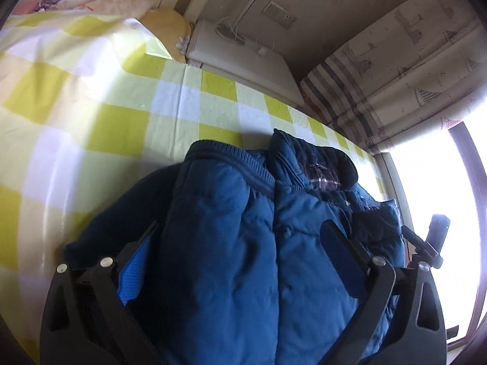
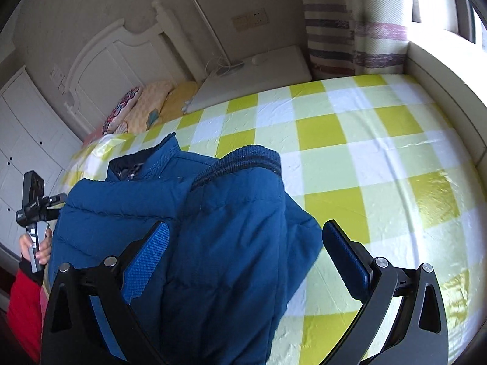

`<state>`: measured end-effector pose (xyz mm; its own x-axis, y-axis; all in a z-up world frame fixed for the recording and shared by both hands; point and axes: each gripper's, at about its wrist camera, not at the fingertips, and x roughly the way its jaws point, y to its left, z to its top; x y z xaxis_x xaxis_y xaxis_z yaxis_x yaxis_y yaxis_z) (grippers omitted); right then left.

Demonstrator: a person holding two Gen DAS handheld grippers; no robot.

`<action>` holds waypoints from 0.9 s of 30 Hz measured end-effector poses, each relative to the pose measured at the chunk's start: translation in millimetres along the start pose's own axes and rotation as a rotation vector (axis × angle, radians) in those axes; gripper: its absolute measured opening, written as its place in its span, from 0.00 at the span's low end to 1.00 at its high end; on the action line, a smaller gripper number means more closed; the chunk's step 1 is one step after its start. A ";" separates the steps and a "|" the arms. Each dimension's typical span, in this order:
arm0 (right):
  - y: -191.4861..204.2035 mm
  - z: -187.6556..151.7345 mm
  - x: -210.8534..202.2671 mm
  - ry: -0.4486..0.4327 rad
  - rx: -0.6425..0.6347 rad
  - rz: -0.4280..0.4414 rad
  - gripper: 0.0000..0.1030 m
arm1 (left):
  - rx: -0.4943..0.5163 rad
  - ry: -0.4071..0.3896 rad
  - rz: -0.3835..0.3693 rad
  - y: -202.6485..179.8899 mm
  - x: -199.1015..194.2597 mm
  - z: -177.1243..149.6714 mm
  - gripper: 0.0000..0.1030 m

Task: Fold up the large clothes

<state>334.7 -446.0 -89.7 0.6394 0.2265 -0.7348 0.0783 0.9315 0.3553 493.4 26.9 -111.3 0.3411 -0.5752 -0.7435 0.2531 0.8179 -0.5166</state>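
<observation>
Blue puffer jacket (image 1: pixel 243 243) lies on the bed (image 1: pixel 121 115), long axis 6-to-12, collar at 12. Left tongs (image 1: pixel 239 249) and right tongs (image 2: pixel 246 243) both gape wide, released, straddling the padding at 6; neither nearer.

One jacket (image 1: pixel 231 237) — two claws (image 1: pixel 240 249) — three pillows (image 2: pixel 146 109).

Both wrist views angled down, close over jacket (image 1: pixel 243 228), sharing bed (image 2: pixel 365 140)

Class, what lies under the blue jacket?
The jacket lies on a yellow-and-white checked sheet covering the bed. What is directly beneath it is hidden.
</observation>
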 end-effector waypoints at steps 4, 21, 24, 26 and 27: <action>17.6 -0.9 5.8 -0.029 -0.080 0.012 0.54 | -0.008 -0.031 0.039 -1.7 4.0 2.6 0.18; 69.0 59.9 14.6 -0.098 -0.108 -0.160 0.15 | -0.072 -0.204 0.126 16.8 -53.0 28.7 0.14; 39.6 37.9 63.3 0.012 -0.009 -0.187 0.17 | -0.079 -0.153 0.216 36.5 -4.2 16.9 0.38; 29.9 34.3 56.8 -0.021 0.037 -0.175 0.20 | -0.106 -0.167 0.224 42.0 -4.7 14.0 0.52; 30.4 35.2 52.3 -0.021 0.034 -0.190 0.20 | -0.110 -0.185 0.236 40.8 -11.4 14.9 0.68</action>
<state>397.4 -415.9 -96.9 0.6264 0.0408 -0.7784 0.2252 0.9466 0.2308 513.3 66.6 -117.6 0.5404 -0.3538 -0.7634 0.0520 0.9196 -0.3894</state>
